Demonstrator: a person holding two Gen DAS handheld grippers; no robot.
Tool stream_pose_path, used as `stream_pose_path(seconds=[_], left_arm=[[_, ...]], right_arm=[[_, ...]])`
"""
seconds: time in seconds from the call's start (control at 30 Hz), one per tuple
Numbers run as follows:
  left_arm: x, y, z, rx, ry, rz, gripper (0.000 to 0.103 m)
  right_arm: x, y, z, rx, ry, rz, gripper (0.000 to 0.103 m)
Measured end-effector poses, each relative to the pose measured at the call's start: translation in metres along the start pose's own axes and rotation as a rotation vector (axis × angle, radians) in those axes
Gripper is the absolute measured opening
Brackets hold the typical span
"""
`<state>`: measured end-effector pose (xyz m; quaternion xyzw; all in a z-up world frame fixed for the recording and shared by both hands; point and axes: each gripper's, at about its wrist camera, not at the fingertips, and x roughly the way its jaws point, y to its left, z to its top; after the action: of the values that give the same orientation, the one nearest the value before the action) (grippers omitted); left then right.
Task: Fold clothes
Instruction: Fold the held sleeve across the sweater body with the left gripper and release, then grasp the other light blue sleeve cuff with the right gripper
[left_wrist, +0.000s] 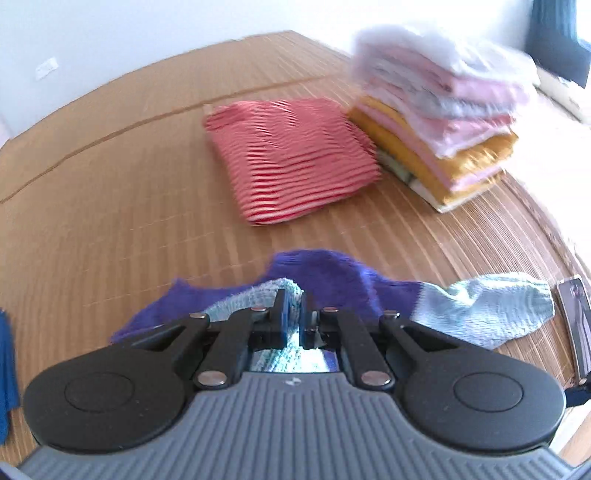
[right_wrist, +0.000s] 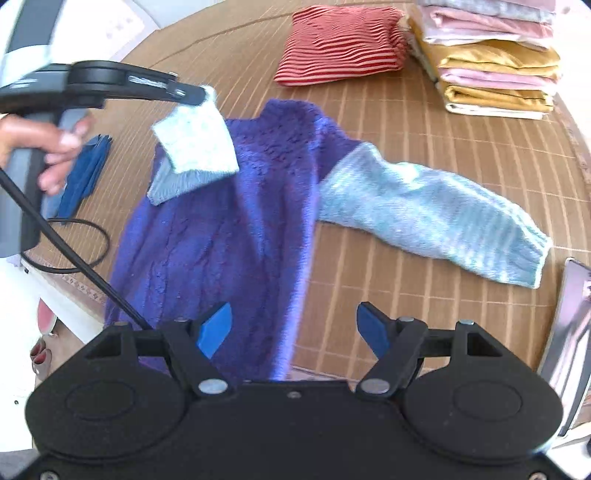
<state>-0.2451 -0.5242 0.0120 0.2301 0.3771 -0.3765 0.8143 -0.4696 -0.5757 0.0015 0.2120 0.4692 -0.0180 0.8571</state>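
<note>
Pinching the pale-blue cuff (right_wrist: 207, 101) of one sleeve, the left gripper (right_wrist: 201, 96) has its jaws pressed together on the knit and holds that sleeve end lifted above the chest of the purple sweater (right_wrist: 221, 229). The sweater lies flat on the woven bamboo mat (right_wrist: 406, 295), hem toward the right gripper (right_wrist: 293, 332) and neckline away from it, so the body's long axis runs roughly straight out from that gripper toward the folded red-striped garment (right_wrist: 343, 40) and the stack of folded clothes (right_wrist: 491, 62) at the far edge.

From the left wrist view the cuff (left_wrist: 291, 291) is caught between the left gripper's (left_wrist: 293, 314) closed fingers, with the purple body spread out beyond it.

The other sleeve (right_wrist: 428, 218) is still laid out on the mat, reaching from the shoulder out to the right and slightly toward the near edge, its long axis crossing the body's at a slant. The right gripper stands spread wide with nothing between its blue pads (right_wrist: 216, 326), over the hem's right edge. It is plainly the nearer one to that free sleeve, whose cuff lies to its right and a little ahead.

As I judge it, the held sleeve is being folded across the chest, and the outstretched one falls to the right hand.
</note>
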Motion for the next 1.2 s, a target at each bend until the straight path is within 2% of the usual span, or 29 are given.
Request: stream_pose_path(seconds=[0.23, 0.37, 0.43, 0.5, 0.57, 0.7, 0.8, 0.9, 1.0, 1.13, 1.2], left_arm=[[0.031, -0.037, 0.01, 0.09, 0.058, 0.026, 0.008], [0.025, -0.046, 0.012, 0.093, 0.041, -0.024, 0.025], [0.016, -0.047, 0.01, 0.095, 0.027, -0.011, 0.037], [0.007, -0.04, 0.007, 0.066, 0.008, 0.013, 0.041], [0.004, -0.028, 0.0, 0.027, 0.029, 0.041, 0.051], [0.006, 0.005, -0.019, -0.06, 0.107, 0.106, 0.051], [0.013, 0.025, -0.031, -0.098, 0.152, 0.11, 0.051], [0.024, 0.025, -0.035, -0.039, 0.172, 0.12, 0.051], [0.04, 0.02, -0.038, -0.022, 0.176, 0.099, 0.052], [0.079, 0.017, -0.057, 0.027, 0.244, 0.126, 0.052], [0.08, 0.018, -0.061, 0.047, 0.219, 0.119, 0.053]], right_arm=[[-0.006, -0.029, 0.005, -0.043, -0.025, 0.003, 0.077], [-0.005, -0.042, 0.011, -0.044, -0.025, 0.012, 0.078], [-0.004, -0.047, 0.014, -0.046, -0.023, 0.013, 0.079], [-0.004, -0.051, 0.018, -0.052, -0.021, 0.014, 0.079], [-0.004, -0.053, 0.022, -0.057, -0.026, 0.019, 0.08], [0.002, -0.054, 0.03, -0.048, -0.032, 0.043, 0.08], [0.008, -0.052, 0.036, -0.04, -0.034, 0.049, 0.081], [0.016, -0.049, 0.037, -0.031, -0.035, 0.02, 0.081], [0.022, -0.049, 0.039, -0.013, -0.017, -0.009, 0.081], [0.022, -0.055, 0.046, 0.028, 0.003, -0.057, 0.081], [0.019, -0.062, 0.049, 0.038, -0.008, -0.088, 0.081]])
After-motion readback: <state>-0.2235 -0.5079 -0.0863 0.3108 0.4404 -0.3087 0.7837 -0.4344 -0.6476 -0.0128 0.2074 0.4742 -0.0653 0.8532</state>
